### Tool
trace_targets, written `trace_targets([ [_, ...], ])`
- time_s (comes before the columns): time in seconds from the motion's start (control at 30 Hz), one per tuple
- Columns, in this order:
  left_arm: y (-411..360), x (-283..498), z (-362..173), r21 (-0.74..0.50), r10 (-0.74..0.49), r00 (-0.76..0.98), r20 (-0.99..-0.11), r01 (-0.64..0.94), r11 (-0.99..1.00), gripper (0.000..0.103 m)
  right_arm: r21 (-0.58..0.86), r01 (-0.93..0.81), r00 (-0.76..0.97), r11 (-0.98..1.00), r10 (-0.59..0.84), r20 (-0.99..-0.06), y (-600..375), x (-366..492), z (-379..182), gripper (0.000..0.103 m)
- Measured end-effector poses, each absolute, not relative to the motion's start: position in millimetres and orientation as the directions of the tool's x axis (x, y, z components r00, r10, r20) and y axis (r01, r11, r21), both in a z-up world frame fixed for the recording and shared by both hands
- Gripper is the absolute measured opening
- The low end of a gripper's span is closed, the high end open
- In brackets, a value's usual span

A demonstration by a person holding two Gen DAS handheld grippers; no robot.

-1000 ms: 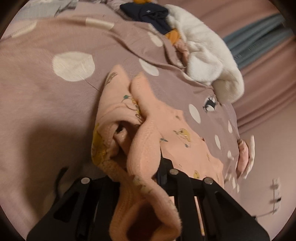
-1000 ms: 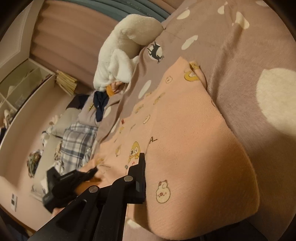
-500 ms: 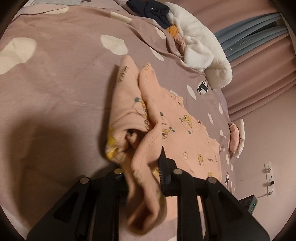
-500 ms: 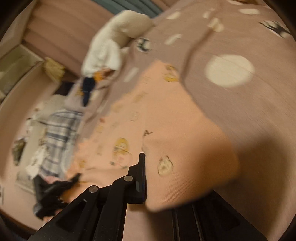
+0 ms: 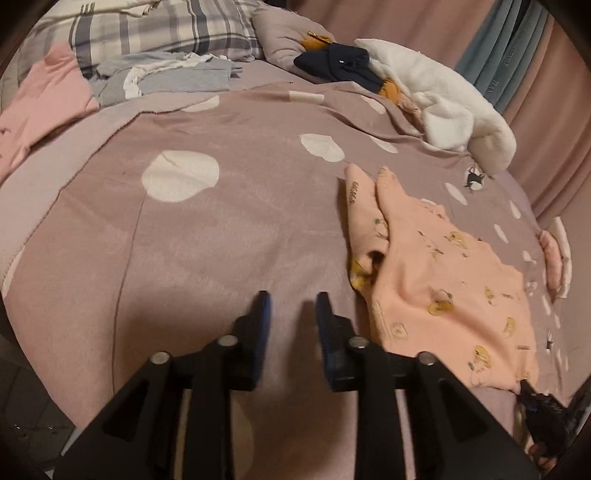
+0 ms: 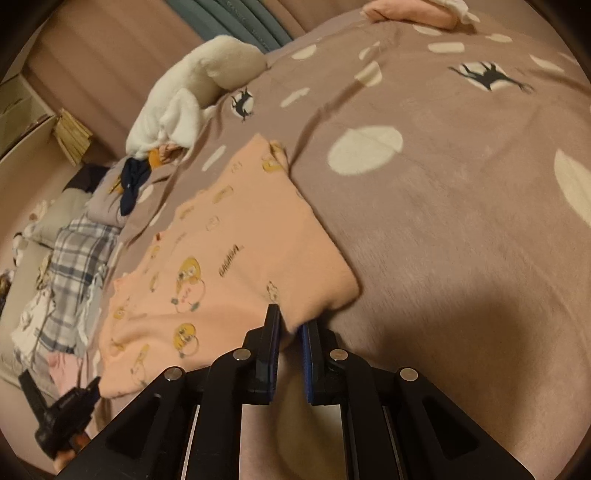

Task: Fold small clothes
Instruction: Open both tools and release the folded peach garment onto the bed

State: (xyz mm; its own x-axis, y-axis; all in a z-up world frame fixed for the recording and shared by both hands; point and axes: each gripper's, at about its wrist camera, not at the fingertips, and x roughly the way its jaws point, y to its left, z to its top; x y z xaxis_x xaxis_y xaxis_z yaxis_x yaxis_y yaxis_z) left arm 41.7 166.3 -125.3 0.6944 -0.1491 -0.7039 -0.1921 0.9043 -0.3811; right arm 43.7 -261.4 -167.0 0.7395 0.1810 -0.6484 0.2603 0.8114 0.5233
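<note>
A small peach garment with cartoon prints [image 5: 443,280] lies on the mauve dotted bedspread [image 5: 221,229]; its left part is bunched into folds. My left gripper [image 5: 290,306] is open and empty, just left of the garment's near edge. In the right wrist view the garment [image 6: 229,258] lies mostly flat. My right gripper [image 6: 291,325] has its jaws slightly apart, with the garment's near corner between the fingertips; the grip looks loose. The left gripper also shows there [image 6: 62,413] at the lower left.
A white plush blanket [image 5: 443,96], dark navy clothing [image 5: 336,66] and a plaid pillow [image 5: 155,29] lie at the bed's far end. A pink garment [image 5: 48,99] lies far left. Folded pink cloth [image 5: 554,254] sits at the right edge. Curtains hang behind.
My left gripper let go of the garment's bunched edge and moved back and left. My right gripper lowered its end onto the bed and its jaws parted.
</note>
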Motion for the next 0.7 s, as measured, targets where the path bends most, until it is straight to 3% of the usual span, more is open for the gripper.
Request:
trace_targets([
  [0.07, 165.7, 39.5, -124.0, -0.432, -0.218, 0.700, -0.680, -0.142, 0.891, 0.043, 0.525, 0.263, 0.744, 0.810, 0.176, -0.644, -260.1, 40.5, -166.4, 0.007],
  [0.13, 160.6, 36.9, -120.2, -0.417, -0.216, 0.709, -0.671, -0.120, 0.901, 0.062, 0.510, 0.271, 0.741, 0.817, 0.161, -0.652, -257.2, 40.2, -163.7, 0.007],
  [0.23, 153.0, 34.2, -114.7, -0.398, -0.181, 0.745, -0.642, -0.121, 0.909, 0.071, 0.488, 0.270, 0.737, 0.830, 0.148, -0.659, -252.6, 39.8, -162.0, 0.012],
  [0.33, 143.2, 36.2, -111.3, -0.373, -0.179, 0.747, -0.640, -0.098, 0.923, 0.075, 0.505, 0.242, 0.738, 0.829, 0.181, -0.650, -252.3, 40.9, -160.3, 0.029],
  [0.4, 137.3, 35.2, -109.0, -0.356, -0.171, 0.764, -0.622, -0.081, 0.931, 0.081, 0.531, 0.218, 0.740, 0.819, 0.216, -0.637, -252.2, 40.2, -158.2, 0.053],
  [0.5, 133.4, 25.1, -107.3, -0.377, -0.168, 0.810, -0.562, -0.069, 0.924, 0.095, 0.514, 0.193, 0.732, 0.836, 0.226, -0.643, -242.3, 41.7, -150.0, 0.078],
  [0.57, 126.1, 21.9, -103.2, -0.394, -0.196, 0.833, -0.518, -0.029, 0.919, 0.102, 0.469, 0.193, 0.718, 0.862, 0.202, -0.667, -233.7, 43.7, -146.1, 0.082],
  [0.7, 110.5, 20.4, -96.7, -0.345, -0.211, 0.846, -0.489, 0.035, 0.938, 0.103, 0.450, 0.196, 0.685, 0.871, 0.207, -0.699, -224.6, 50.7, -147.2, 0.087],
])
